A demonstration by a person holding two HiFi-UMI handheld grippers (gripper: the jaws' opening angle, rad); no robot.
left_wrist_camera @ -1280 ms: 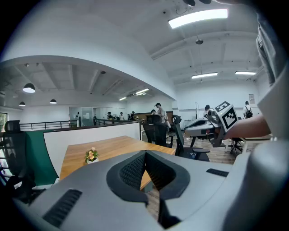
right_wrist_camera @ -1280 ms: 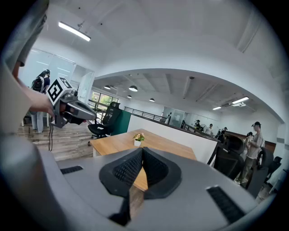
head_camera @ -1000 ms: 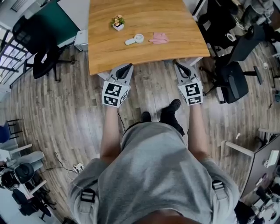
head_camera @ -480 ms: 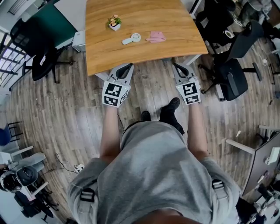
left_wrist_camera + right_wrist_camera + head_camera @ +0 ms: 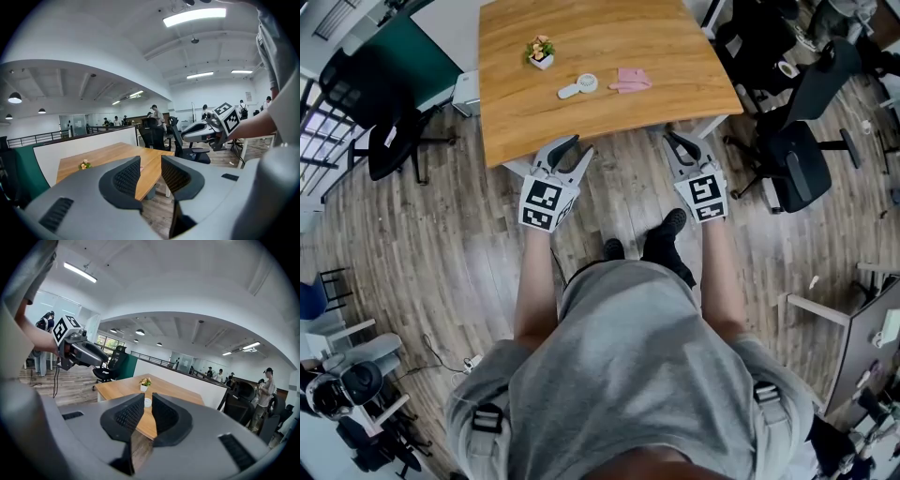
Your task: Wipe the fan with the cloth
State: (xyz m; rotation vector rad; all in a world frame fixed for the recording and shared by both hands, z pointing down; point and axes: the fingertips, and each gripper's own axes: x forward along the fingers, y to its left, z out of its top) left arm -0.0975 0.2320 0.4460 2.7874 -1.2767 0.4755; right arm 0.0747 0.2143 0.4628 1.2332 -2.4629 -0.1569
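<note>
A small white hand fan lies on the wooden table, with a folded pink cloth just to its right. Both grippers hover over the floor, short of the table's near edge and apart from both things. My left gripper points at the table with its jaws opening, and nothing is between them. My right gripper also has its jaws opening, by a narrow gap that holds nothing. Through that gap the fan shows far off on the table.
A small potted plant stands on the table left of the fan. Black office chairs stand to the right and to the left of the table. A green partition runs behind the left chair. My shoes are on the wooden floor.
The jaws of both grippers have parted; they were shut in the earlier frames. The table has slid slightly left and up in the head view.
</note>
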